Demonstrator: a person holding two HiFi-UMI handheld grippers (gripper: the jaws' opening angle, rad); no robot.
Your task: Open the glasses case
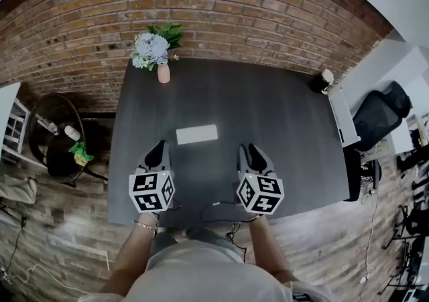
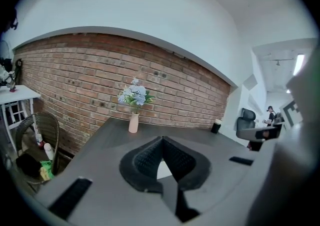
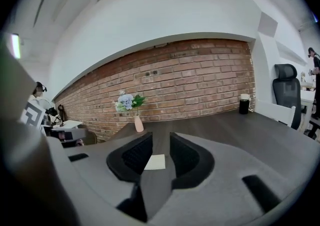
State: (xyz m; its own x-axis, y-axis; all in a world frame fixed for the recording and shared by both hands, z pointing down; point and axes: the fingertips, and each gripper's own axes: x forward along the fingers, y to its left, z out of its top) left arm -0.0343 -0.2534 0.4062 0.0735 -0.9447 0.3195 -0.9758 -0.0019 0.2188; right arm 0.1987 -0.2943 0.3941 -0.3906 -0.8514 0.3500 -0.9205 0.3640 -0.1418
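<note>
Grey hand-held grippers (image 1: 161, 146) (image 1: 245, 149), black-white marker cubes (image 1: 151, 191) (image 1: 260, 193)

glasses case (image 1: 197, 134) | white, oblong | closed | lying flat mid-table (image 1: 288, 126)

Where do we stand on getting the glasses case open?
Done: nothing yet. The glasses case lies flat on the table, apparently closed and untouched.
In hand: both grippers are short of it on the near side, empty. The left gripper has its fingers together, the right gripper has them apart.
Left: reach the case, steady it and lift the lid.
</note>
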